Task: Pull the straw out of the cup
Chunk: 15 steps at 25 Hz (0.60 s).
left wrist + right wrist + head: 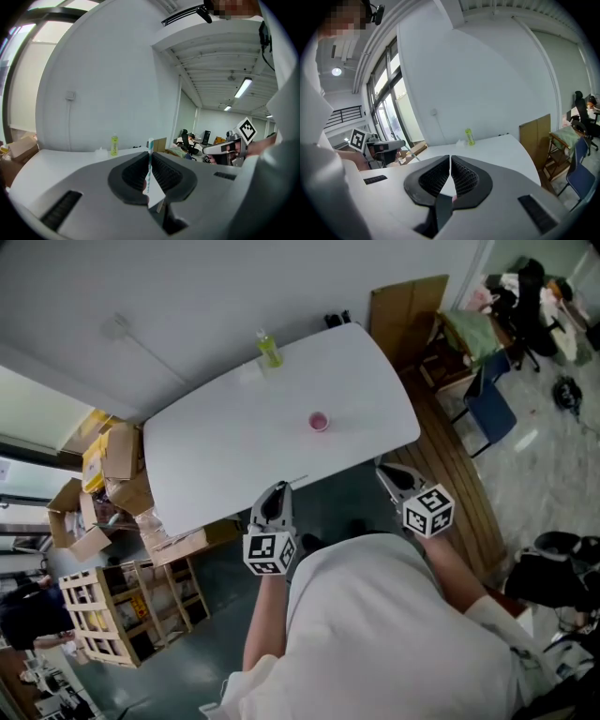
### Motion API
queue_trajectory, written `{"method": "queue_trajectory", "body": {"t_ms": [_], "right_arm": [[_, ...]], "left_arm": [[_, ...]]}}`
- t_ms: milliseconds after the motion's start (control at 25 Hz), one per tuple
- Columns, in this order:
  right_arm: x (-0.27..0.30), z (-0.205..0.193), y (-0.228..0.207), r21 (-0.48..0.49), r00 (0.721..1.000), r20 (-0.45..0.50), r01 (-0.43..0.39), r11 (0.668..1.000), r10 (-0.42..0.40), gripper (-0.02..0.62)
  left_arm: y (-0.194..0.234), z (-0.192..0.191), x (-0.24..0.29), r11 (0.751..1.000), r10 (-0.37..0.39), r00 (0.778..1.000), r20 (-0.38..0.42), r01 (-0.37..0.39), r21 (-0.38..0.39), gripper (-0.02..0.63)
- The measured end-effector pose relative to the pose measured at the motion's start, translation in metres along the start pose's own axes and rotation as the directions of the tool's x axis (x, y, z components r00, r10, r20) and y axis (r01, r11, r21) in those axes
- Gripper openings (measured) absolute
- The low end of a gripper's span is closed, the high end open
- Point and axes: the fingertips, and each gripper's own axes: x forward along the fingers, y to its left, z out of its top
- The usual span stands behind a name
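Note:
A small pink cup (319,421) stands alone right of the middle of the white table (216,446). My left gripper (275,491) hovers off the table's near edge, well short of the cup. It is shut on a thin teal-and-white striped straw (149,161), which stands upright between the jaws with a white paper piece at its lower end. My right gripper (387,468) floats near the table's near right corner, shut with nothing between its fingers (461,176). From the left gripper view, the right gripper (220,149) shows off to the right. The cup is hidden in the left gripper view.
A green bottle (270,350) stands at the table's far edge by the wall. Cardboard boxes (112,474) and a wooden crate (94,615) crowd the floor on the left. A cardboard panel (408,320) and a blue chair (490,409) stand on the right.

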Motion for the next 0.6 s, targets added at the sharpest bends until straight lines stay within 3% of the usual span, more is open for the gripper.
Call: {"method": "queue_trajectory", "body": {"t_ms": [240, 600], "right_arm": [[0.011, 0.005, 0.022, -0.008, 0.999, 0.024, -0.033, 0.999, 0.033, 0.037], [0.016, 0.002, 0.031, -0.006, 0.999, 0.032, 0.005, 1.0, -0.005, 0.037]], "left_arm": [[0.014, 0.0, -0.008, 1.0, -0.022, 1.0, -0.004, 0.022, -0.014, 0.023], [0.029, 0.005, -0.02, 0.999, -0.047, 0.999, -0.003, 0.047, -0.017, 0.023]]}}
